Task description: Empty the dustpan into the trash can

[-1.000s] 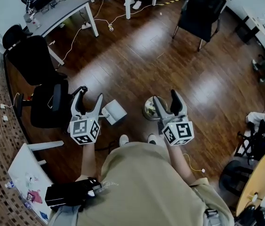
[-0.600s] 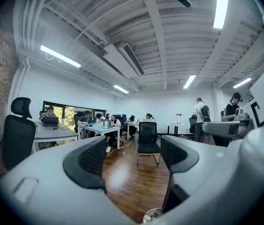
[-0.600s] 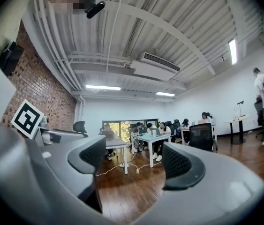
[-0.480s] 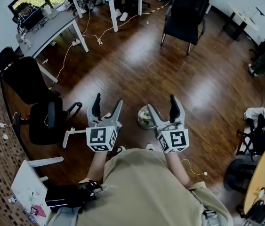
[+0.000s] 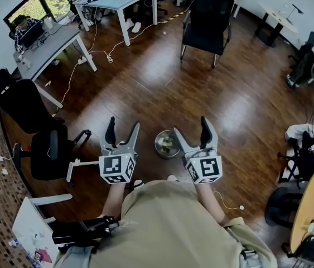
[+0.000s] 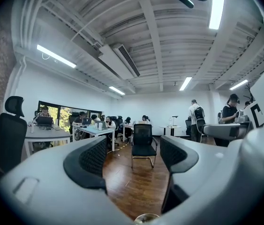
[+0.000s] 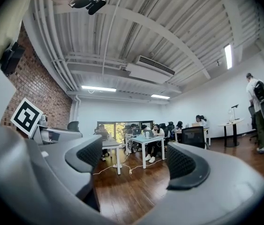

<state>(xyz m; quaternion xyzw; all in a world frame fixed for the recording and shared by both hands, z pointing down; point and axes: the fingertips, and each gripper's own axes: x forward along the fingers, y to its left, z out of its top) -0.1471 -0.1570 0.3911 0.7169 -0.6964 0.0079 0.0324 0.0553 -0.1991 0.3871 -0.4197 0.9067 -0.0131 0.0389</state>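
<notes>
Wide, empty left tongs (image 5: 123, 128) and right tongs (image 5: 192, 130) have drawn in flanking the trash can (image 5: 167, 144); dustpan (image 5: 84, 162), left of it, ungrasped.

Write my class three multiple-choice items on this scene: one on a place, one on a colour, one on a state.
1. Where is the trash can?
A) on the floor between the left tool and right tool
B) clamped in the left tool
C) clamped in the right tool

2. What colour is the floor?
A) white
B) dark brown
C) green

3. How do the left tool's jaws stand?
A) shut together
B) shut on the trash can
C) apart, nothing between

Answers:
A, the head view shows it there.
B, glossy brown boards.
C, the left gripper view shows an empty gap.
</notes>
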